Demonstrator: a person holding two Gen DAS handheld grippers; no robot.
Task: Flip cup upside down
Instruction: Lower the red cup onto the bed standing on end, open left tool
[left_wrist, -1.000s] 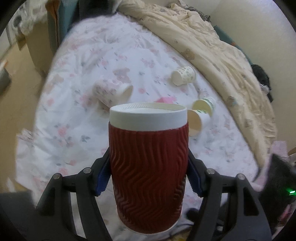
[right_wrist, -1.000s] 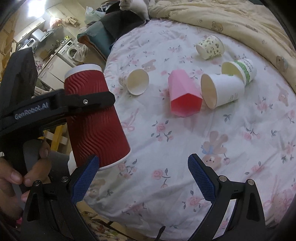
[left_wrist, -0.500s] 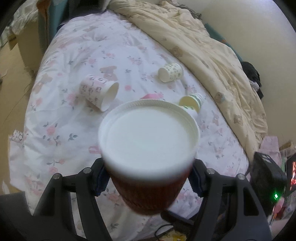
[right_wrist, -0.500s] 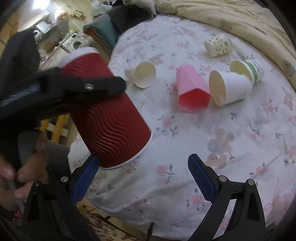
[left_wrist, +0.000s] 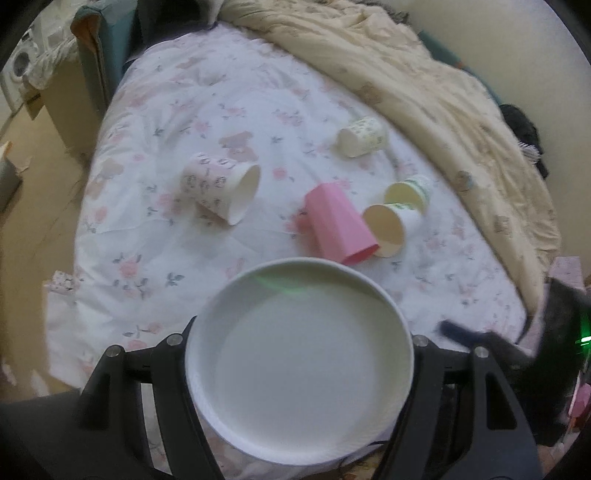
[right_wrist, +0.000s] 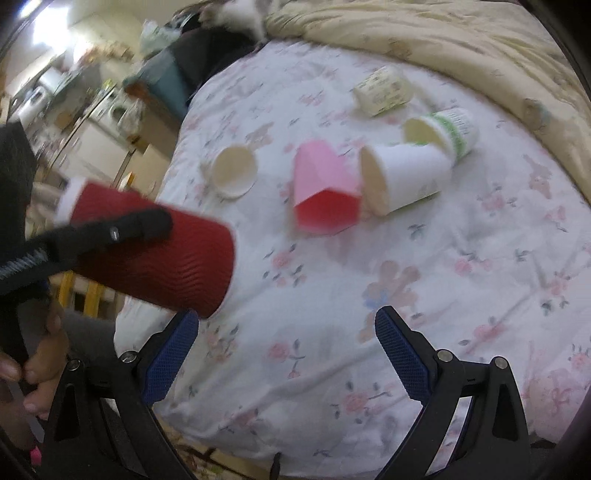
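Note:
My left gripper (left_wrist: 299, 347) is shut on a red ribbed paper cup with a white base. In the left wrist view I see only its round white base (left_wrist: 299, 362) facing the camera. In the right wrist view the red cup (right_wrist: 155, 254) lies tilted in the air at the left, its wide end pointing down toward the bed, with the left gripper's black finger (right_wrist: 129, 229) across it. My right gripper (right_wrist: 286, 350) is open and empty above the floral sheet, to the right of the cup.
Several cups lie on their sides on the floral bed sheet (right_wrist: 461, 295): a pink one (right_wrist: 325, 188), a white one (right_wrist: 406, 177), a green-banded one (right_wrist: 443, 133), a patterned one (right_wrist: 382, 90) and another (right_wrist: 234, 173). A beige quilt (right_wrist: 443, 40) covers the far side.
The left gripper has kept rotating the red cup: it was upright, then tipped toward the camera, and its base now faces the left camera fully. The right gripper has stayed open.

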